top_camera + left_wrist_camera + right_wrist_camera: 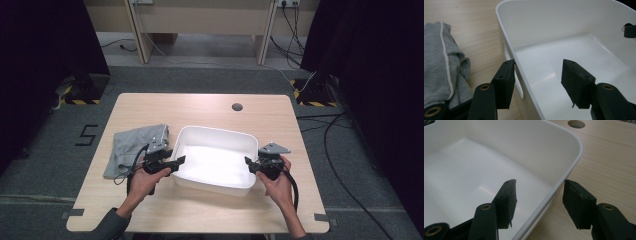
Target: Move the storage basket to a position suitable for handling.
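High view: white tub [215, 134], rectangular with rounded corners, stands at the middle of the desk [200, 107], its long axis running across from the person's left to right, so each short end wall faces one hand. Left gripper [176, 163] at the left end wall, right gripper [249, 165] at the right end wall, both pointing inward toward each other; each hand equally near its own end. Grey garment [131, 145] lies crumpled on the desk just beside the tub's left end, behind the left gripper. Round hole [237, 107] in the desk beyond the tub. Left gripper view: fingers [504, 82] straddle the left end wall, one outside by the slot handle [517, 83], the other inside over the bare floor of the tub; the outer one lies at or against the wall, the inner one stands well clear, so the fingers are part-open and not clamped. Garment to the outer side, apart from the wall. Right gripper view: fingers [506, 200] straddle the right rim [566, 170] likewise, one inside, one outside over bare desk, a gap at both faces; part-open, nothing gripped. Judgement: the wall lies between each pair, edge-on; closing squarely across each rim should give a two-handed lift.
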`<action>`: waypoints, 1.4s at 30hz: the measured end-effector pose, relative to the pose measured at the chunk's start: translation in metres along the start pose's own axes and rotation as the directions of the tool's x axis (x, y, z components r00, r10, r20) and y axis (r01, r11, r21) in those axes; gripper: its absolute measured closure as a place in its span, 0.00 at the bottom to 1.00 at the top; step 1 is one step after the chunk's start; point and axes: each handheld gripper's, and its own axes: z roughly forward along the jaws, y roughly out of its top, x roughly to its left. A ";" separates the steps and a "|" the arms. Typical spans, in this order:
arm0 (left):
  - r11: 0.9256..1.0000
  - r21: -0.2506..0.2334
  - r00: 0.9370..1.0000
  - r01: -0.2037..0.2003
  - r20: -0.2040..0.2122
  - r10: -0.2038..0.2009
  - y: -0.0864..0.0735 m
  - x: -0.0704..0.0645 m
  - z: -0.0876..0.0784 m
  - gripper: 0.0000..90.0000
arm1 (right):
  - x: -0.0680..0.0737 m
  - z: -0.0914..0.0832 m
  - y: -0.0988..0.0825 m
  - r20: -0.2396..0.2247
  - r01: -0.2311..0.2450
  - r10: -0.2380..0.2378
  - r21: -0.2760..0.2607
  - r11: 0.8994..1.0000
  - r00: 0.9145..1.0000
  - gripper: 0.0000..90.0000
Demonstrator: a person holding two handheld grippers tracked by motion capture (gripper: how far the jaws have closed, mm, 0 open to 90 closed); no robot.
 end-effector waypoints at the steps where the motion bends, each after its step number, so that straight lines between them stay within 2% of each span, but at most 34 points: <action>1: 1.000 0.000 1.000 0.005 0.001 -0.005 0.000 0.000 0.000 0.49 | 0.000 0.000 0.000 -0.002 0.003 -0.003 0.000 1.000 1.000 0.51; 5: 1.000 0.005 1.000 0.007 -0.004 -0.007 0.000 0.001 0.001 0.51 | -0.006 0.005 0.003 -0.021 0.022 -0.022 -0.005 1.000 1.000 0.52; 10: 1.000 0.015 1.000 0.007 -0.023 -0.007 0.006 0.004 0.008 0.51 | -0.014 0.013 0.011 -0.035 0.021 -0.021 -0.005 1.000 0.999 0.56; 12: 1.000 0.014 1.000 0.012 -0.021 -0.012 0.007 0.005 0.010 0.51 | -0.018 0.017 0.013 -0.035 0.035 -0.036 -0.016 0.999 0.999 0.56; 14: 0.999 0.017 0.999 0.034 -0.017 -0.034 0.011 0.009 0.013 0.51 | -0.020 0.022 0.018 -0.029 0.052 -0.053 -0.018 0.998 0.998 0.58; 18: 0.999 0.017 0.998 0.040 -0.039 -0.039 0.015 0.013 0.017 0.51 | -0.024 0.031 0.027 -0.020 0.069 -0.069 -0.012 0.998 0.997 0.60; 21: 0.998 0.018 0.997 0.053 -0.053 -0.052 0.020 0.018 0.021 0.51 | -0.029 0.044 0.038 -0.020 0.064 -0.065 -0.011 0.998 0.998 0.63; 28: 0.998 0.020 0.995 0.066 -0.073 -0.065 0.027 0.024 0.028 0.51 | -0.036 0.058 0.052 -0.025 0.053 -0.053 -0.009 0.999 0.998 0.64; 35: 0.997 0.025 0.994 0.077 -0.084 -0.075 0.033 0.030 0.034 0.51 | -0.039 0.065 0.059 -0.025 0.035 -0.035 -0.014 0.999 0.999 0.63; 42: 0.996 0.023 0.992 0.081 -0.095 -0.079 0.039 0.033 0.040 0.51 | -0.041 0.069 0.064 -0.014 0.038 -0.038 -0.005 0.999 0.999 0.63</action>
